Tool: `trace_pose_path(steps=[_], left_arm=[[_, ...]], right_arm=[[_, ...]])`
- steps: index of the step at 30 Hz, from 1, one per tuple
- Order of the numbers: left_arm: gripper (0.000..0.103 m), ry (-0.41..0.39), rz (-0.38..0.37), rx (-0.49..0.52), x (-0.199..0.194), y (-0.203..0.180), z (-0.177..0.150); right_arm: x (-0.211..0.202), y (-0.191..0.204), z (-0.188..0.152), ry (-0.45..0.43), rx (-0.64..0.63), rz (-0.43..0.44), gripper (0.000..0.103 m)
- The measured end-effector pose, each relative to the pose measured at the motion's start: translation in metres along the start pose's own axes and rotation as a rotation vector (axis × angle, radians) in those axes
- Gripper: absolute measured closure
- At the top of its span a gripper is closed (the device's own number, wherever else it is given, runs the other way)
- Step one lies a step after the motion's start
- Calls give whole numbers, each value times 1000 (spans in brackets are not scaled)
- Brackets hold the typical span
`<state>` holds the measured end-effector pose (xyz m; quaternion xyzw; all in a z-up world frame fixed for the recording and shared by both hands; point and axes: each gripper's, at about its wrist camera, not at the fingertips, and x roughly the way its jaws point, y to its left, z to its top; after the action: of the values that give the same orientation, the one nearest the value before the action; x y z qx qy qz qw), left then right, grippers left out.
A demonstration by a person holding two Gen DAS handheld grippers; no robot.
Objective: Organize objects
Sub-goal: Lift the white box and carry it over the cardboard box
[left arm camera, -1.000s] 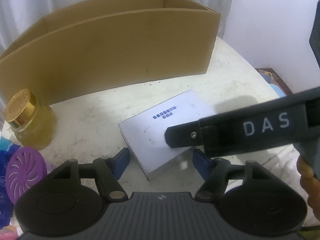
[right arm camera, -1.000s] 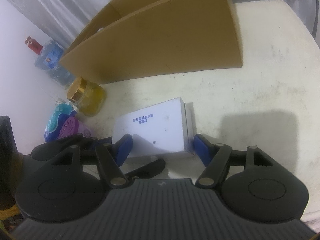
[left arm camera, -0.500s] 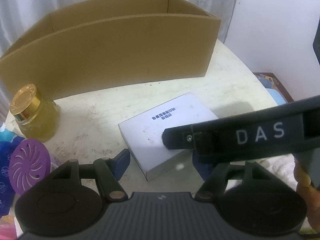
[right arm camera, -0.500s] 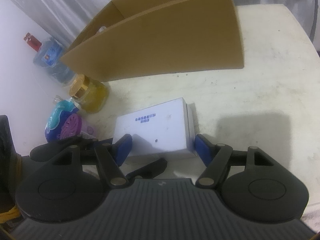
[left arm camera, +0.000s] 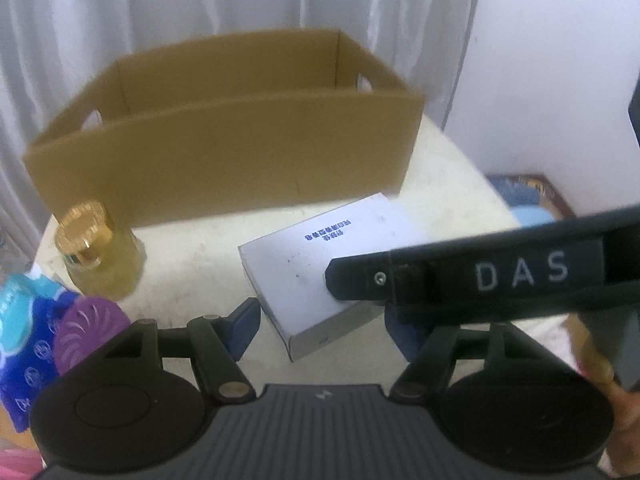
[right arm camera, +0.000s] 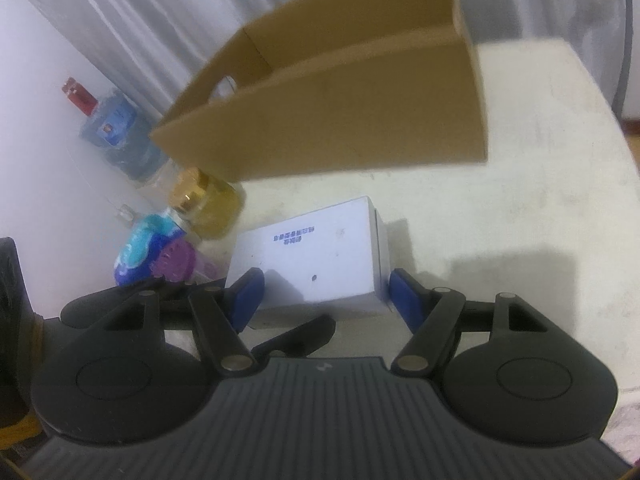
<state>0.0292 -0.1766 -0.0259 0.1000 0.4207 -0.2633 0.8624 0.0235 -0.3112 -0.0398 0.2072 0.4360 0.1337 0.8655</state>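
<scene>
A white flat box [left arm camera: 320,264] with blue print is off the table, held between both grippers; it also shows in the right wrist view [right arm camera: 316,256]. My right gripper [right arm camera: 324,296] has its blue pads on the box's two side edges. My left gripper [left arm camera: 320,320] stands open around the box's near corner; whether its pads touch the box is unclear. The right gripper's black finger [left arm camera: 460,272] crosses the left wrist view over the box. An open cardboard box [left arm camera: 224,152] stands behind, and it shows in the right wrist view [right arm camera: 340,112] too.
A yellow jar with a gold lid [left arm camera: 100,252] stands left of the white box on the white table [right arm camera: 540,208]. A purple vented disc on blue packaging [left arm camera: 88,336] lies beside it. Water bottles [right arm camera: 116,132] stand by the wall at left.
Both grippers have risen with the white box; the cardboard box now shows from higher up, with its inside in view. The frames are blurred by the motion.
</scene>
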Motion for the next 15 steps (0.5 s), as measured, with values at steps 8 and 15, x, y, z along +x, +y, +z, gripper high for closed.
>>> trace_pose_path(steps=[8,15], left_arm=[[33,-125,5,-24,-26,5,53],[33,-183,15,-64,-16,7,114]], right_arm=[[-31,26,45,-121,-88,2,33],[-38,29,114,-163,-165,-4,33]])
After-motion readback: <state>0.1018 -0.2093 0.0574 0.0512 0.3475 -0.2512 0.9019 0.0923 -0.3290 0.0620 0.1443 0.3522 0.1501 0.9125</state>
